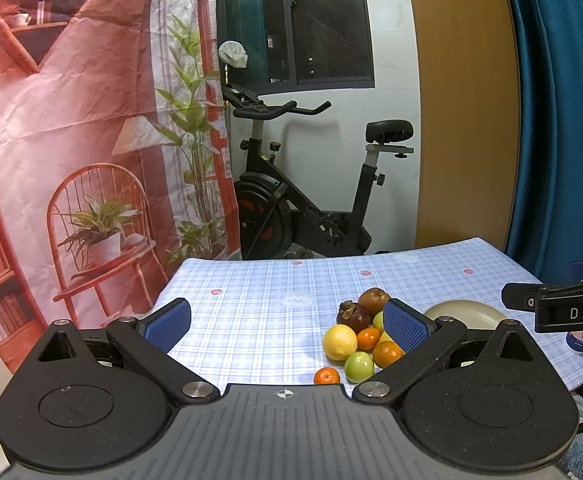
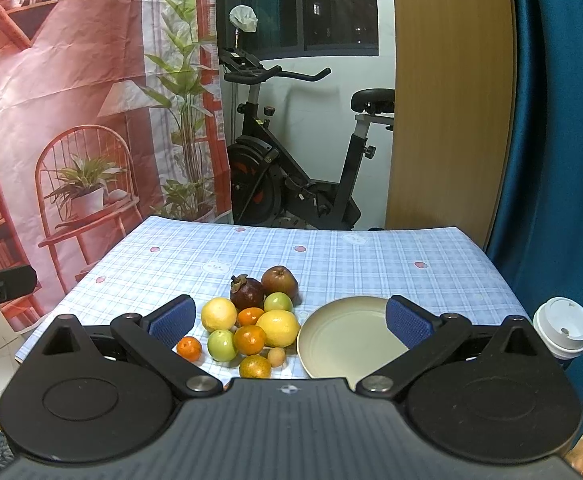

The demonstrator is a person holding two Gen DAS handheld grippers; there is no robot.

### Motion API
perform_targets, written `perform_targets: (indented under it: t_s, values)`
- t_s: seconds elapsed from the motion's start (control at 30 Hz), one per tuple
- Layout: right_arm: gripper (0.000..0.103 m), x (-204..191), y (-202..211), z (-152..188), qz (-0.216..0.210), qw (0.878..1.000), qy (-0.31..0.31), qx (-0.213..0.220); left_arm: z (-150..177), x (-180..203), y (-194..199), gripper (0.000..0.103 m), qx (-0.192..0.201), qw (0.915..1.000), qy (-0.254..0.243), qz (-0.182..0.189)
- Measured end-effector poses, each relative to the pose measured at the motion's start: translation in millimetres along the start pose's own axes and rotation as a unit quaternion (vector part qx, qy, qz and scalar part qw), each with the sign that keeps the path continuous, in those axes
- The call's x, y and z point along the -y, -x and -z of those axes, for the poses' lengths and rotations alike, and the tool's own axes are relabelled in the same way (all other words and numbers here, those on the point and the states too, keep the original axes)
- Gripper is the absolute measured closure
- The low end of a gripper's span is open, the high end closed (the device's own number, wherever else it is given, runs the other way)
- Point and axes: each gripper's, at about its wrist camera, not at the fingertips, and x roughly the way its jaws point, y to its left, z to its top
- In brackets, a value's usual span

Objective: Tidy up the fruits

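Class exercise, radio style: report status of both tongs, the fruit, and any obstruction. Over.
Left tongs open, empty. Right tongs open, empty. Fruit pile on tablecloth, plate beside it bare. Lidded cup right of plate, not blocking.

White capitals "DAS" stand on the black body of the right gripper [image 1: 571,312], seen at the left wrist view's edge. A small label on a cup [image 1: 581,342] beneath is illegible.
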Motion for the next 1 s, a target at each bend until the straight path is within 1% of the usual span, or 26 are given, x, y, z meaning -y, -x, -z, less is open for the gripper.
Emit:
perform_targets:
  t_s: [1.0]
  values:
    - [0.0,-1.7,0.5,0.4,0.0,1.0,0.001,0.001,2.1,-0.1,-1.7,0.0,-0.003,1.0,0.004,0.002]
